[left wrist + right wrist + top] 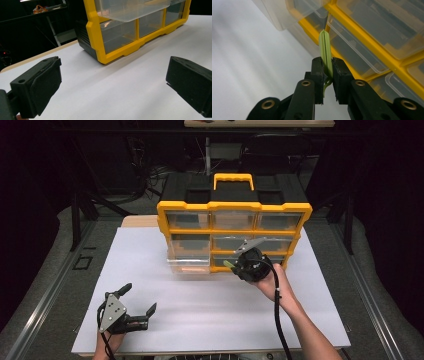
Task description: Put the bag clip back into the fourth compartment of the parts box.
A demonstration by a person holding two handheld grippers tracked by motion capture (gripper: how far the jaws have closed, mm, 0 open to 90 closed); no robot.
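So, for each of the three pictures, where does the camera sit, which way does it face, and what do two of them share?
High view: above the person's side, facing forward and down on the white table; both forearms show.
Left gripper view: on the left hand-held gripper, low over the table, jaws wide apart.
Right gripper view: on the right hand-held gripper, jaws clamped on a green strip.
All share the yellow drawer organizer with its pulled-out clear drawer.

My fingers (37, 87) are standing wide apart over the white desk (120, 87), facing the yellow drawer cabinet (97, 37), whose clear drawer (132, 10) is sticking out.
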